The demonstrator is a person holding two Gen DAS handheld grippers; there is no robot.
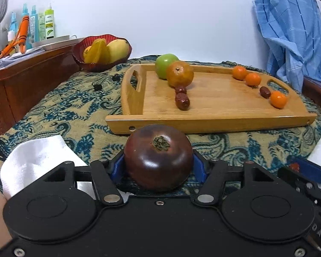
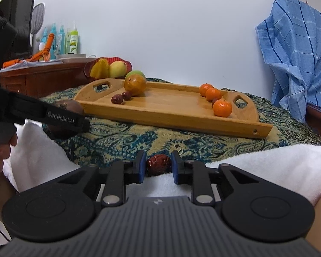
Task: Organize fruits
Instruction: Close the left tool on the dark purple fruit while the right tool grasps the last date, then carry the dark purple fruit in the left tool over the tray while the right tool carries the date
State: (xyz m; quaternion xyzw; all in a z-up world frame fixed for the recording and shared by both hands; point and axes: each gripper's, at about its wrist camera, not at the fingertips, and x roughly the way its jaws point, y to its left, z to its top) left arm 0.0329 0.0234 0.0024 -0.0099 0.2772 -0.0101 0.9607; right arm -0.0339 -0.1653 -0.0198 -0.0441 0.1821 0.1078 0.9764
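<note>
- Left gripper (image 1: 158, 167): blue pads pressed to both sides of a dark purple-brown fruit (image 1: 158, 157), just before the wooden tray (image 1: 214, 120).
- Right gripper (image 2: 158, 167): narrow, clamped on a red date (image 2: 158, 162) above white towel (image 2: 256, 162).
- Table under a blue-and-tan paisley cloth (image 1: 75, 107); pale wall (image 1: 160, 10) behind.
- Blue checked cloth (image 1: 293, 32) hangs at right.

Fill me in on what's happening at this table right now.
A person is sorting fruit with a handheld gripper in each hand. The left gripper is closed on a dark purple-brown round fruit in front of the wooden tray. The right gripper has a red date between its blue pads, over a white towel. The tray already carries a green apple, an orange, three small tangerines and three dates. A red bowl behind holds yellow fruit.
</note>
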